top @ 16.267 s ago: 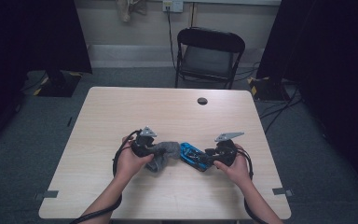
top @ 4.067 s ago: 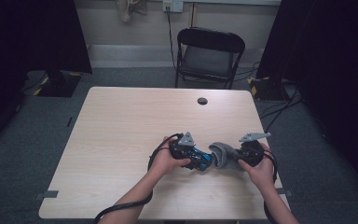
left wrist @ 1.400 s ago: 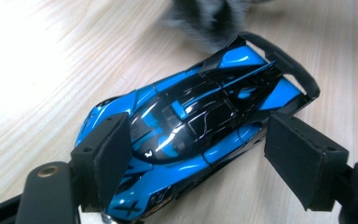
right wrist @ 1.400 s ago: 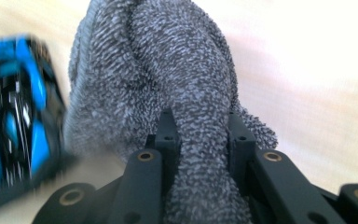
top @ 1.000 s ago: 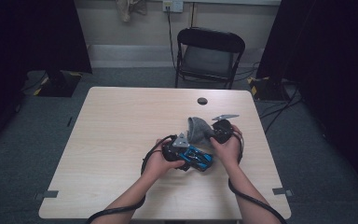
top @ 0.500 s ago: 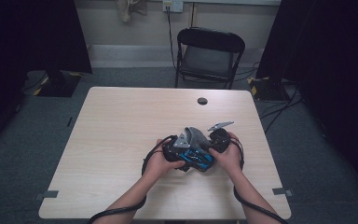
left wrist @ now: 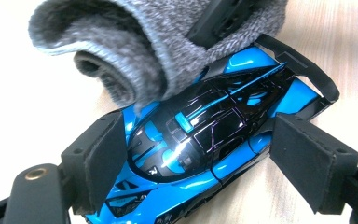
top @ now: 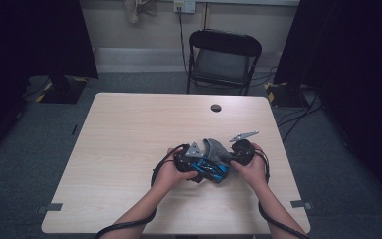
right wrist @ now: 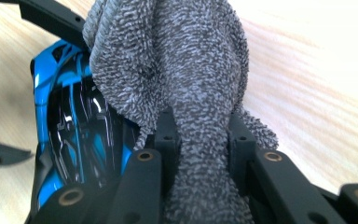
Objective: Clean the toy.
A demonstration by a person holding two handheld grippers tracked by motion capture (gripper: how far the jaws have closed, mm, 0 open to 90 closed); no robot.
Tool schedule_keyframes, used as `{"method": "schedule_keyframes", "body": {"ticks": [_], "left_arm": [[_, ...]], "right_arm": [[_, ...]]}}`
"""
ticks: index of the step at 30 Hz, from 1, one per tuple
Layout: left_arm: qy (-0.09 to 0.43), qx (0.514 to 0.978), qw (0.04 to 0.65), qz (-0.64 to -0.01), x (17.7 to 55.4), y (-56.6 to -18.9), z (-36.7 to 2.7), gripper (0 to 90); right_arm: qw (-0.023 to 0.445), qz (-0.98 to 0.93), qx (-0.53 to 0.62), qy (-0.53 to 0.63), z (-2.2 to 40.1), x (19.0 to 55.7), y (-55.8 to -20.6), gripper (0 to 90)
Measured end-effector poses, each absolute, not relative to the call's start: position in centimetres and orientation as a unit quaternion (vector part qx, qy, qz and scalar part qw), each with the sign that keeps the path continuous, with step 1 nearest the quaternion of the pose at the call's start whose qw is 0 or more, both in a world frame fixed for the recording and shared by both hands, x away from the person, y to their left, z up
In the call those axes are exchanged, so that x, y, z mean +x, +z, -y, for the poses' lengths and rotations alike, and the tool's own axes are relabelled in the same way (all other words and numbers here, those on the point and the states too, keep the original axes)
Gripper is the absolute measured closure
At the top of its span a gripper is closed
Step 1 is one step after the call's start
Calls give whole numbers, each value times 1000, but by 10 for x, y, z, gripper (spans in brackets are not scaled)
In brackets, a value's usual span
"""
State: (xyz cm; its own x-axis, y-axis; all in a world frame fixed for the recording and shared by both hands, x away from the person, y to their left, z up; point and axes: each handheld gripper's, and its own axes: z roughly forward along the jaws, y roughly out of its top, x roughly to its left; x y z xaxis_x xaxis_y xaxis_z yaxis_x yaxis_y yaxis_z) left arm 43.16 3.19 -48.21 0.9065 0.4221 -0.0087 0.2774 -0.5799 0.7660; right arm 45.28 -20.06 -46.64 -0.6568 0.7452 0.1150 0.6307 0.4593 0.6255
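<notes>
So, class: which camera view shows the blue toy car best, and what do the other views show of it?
The left gripper view: the blue toy car lies between the left gripper's pads, roof and body plain. In the right gripper view the grey cloth hides most of it; in the high view it is a small blue patch.

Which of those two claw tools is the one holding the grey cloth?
The right gripper: its jaws pinch the grey cloth. The left gripper straddles the blue toy car.

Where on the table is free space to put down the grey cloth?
The table is bare left of the left gripper and beyond the toy car toward the small black disc. It is crowded where the right gripper holds the grey cloth on the car.
</notes>
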Motion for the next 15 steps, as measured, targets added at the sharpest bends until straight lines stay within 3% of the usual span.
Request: {"method": "schedule_keyframes", "body": {"ticks": [15], "left_arm": [[87,884,417,-192,432,-483,-32,189]], "right_arm": [[85,-850,409,322,227,437,-467,724]]}}
